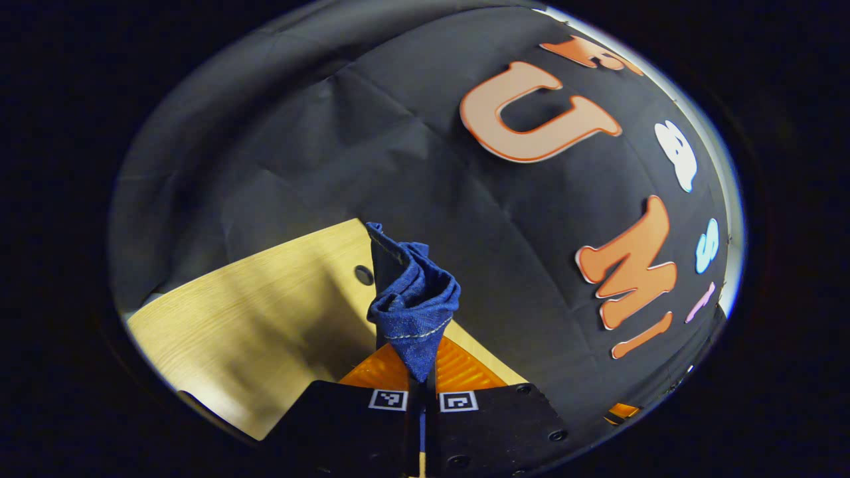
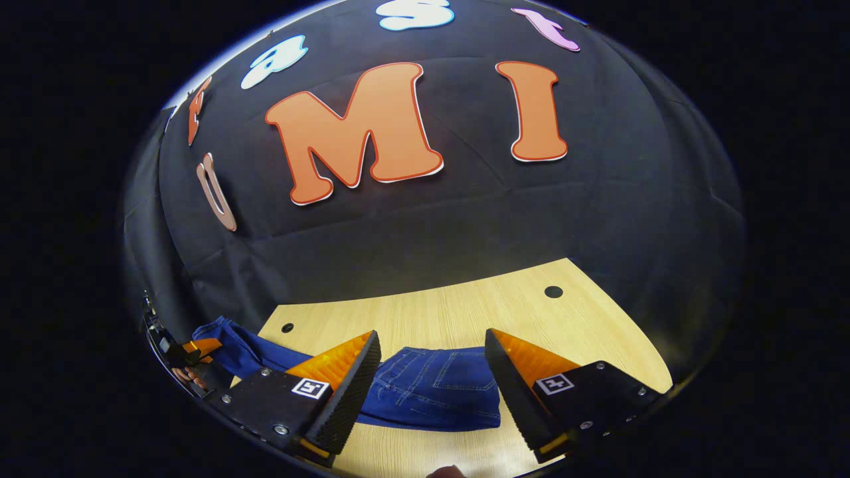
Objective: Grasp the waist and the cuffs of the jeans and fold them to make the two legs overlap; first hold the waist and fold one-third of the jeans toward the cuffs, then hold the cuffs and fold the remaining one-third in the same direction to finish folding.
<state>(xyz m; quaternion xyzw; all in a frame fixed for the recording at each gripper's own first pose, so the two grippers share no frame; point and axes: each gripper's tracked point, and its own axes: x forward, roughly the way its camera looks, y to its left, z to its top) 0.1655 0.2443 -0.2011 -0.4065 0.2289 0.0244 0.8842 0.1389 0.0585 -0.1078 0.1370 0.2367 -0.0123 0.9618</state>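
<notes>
Left gripper [image 1: 423, 392]: fingers pressed together on a bunched fold of the dark blue denim jeans [image 1: 412, 302], cloth standing up from between the tips and showing a pale stitched hem. Beyond the bunch, a pale wood-grain worktop [image 1: 265, 312] with a small round dark hole [image 1: 363, 274] near its far edge, then the black cloth wall [image 1: 398, 133] of the booth.

Right gripper [image 2: 431, 388]: fingers spread wide apart, holding nothing, hovering just above the worktop. Seen between the two fingers, the jeans [image 2: 438, 388] lying flat on the wood, seat side up with a back pocket and seams visible, near edge straight. Off to the left of that view, the denim rising from the worktop in a twisted length towards the other gripper [image 2: 192, 352] at the edge of the picture, fingers of a hand [image 2: 189, 377] just below it. Farther on, bare worktop [image 2: 465, 312] with two small round dark holes, one [image 2: 287, 327] on the left and one [image 2: 553, 291] on the right, and the black cloth wall behind. At the very bottom edge, a small pinkish shape, too little to tell what.
</notes>
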